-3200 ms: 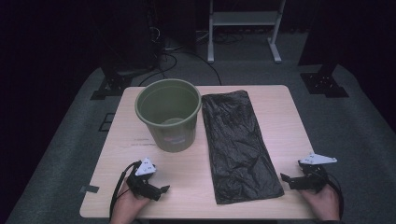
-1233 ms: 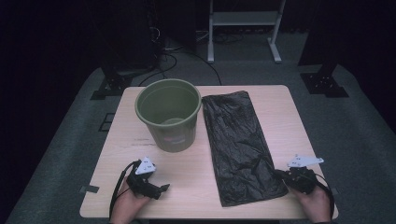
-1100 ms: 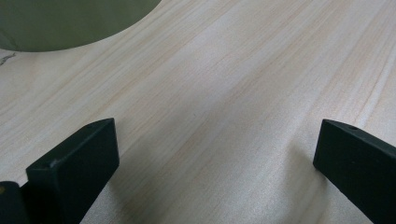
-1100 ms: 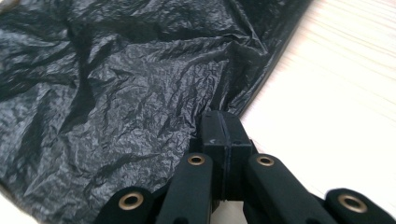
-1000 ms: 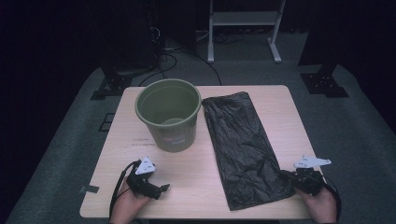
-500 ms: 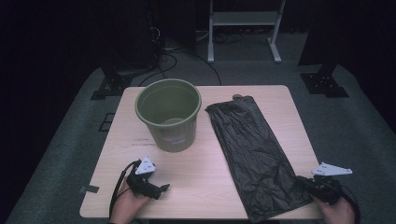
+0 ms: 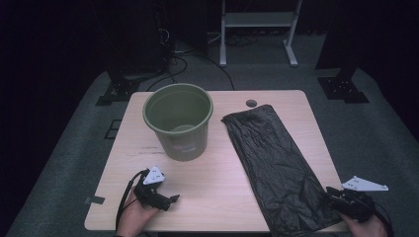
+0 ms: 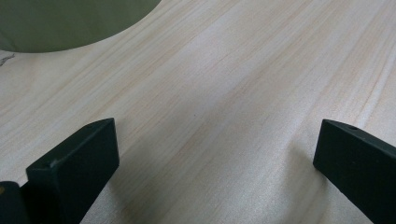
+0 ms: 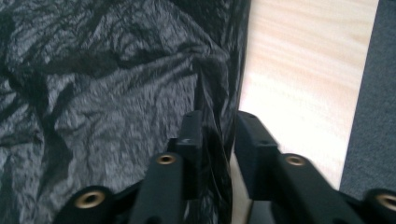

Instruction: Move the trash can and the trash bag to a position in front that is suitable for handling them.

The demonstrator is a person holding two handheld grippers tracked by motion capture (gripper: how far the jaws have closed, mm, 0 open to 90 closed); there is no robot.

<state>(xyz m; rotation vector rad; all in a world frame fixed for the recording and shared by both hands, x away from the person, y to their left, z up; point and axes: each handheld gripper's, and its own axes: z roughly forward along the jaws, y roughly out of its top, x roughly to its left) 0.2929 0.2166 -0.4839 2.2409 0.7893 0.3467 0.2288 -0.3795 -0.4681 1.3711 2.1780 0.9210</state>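
Dim dark surroundings, table point(image 7: 217, 192) lit from above, glare perhaps overexposing wood, right gripper view slightly blurred

No legible text, label or number anywhere.

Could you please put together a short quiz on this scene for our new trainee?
1. True or false: the crumpled black plastic bag lies inside the round olive-green plastic bin.
2. How do the jaws of the left claw stand? A: shut on the bag. B: open over bare wood. C: shut on the bin's rim.
3. Fill in: in the high view, the bin stands upright on the pale wooden table, to the ___ of the bag.

Key: 1 false, the bag lies flat on the table; 2 B; 3 left.
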